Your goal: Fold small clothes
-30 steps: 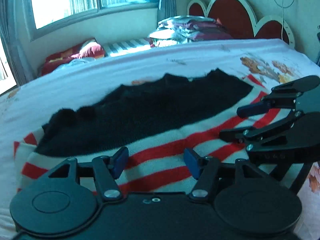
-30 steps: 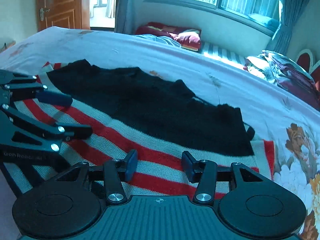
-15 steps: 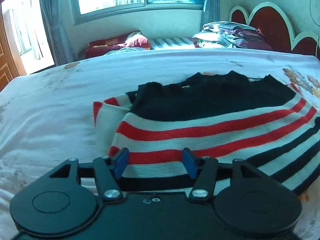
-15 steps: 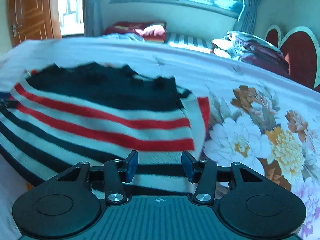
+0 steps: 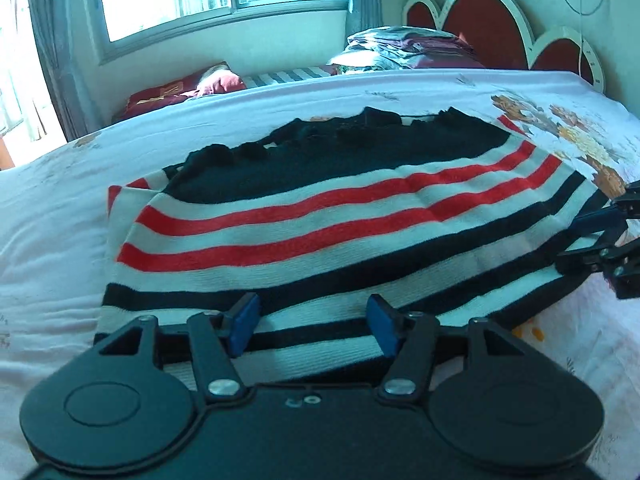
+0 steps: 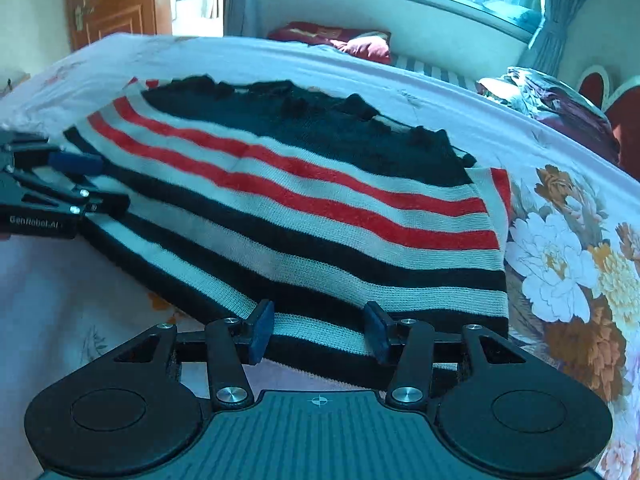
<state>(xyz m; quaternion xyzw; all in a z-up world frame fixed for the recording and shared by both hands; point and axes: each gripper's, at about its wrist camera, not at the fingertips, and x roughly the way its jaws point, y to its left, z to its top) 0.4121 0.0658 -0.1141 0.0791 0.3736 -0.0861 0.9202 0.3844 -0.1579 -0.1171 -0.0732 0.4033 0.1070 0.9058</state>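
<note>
Striped sweater (image 5: 340,224) flat on floral bedsheet (image 5: 52,208), long axis left to right, black collar end far, left gripper (image 5: 312,322) fingers apart over near hem, right gripper (image 6: 318,330) fingers apart likewise

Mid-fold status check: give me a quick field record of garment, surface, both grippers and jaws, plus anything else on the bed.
garment: striped sweater, black top, red, white and black stripes, spread flat
surface: bed with floral sheet
left gripper: at near hem, jaws open, nothing between them
right gripper: at near hem, jaws open, nothing held
gripper spacing: one toward each end of the hem
other items: stack of folded clothes near headboard; red pillow below window
</note>
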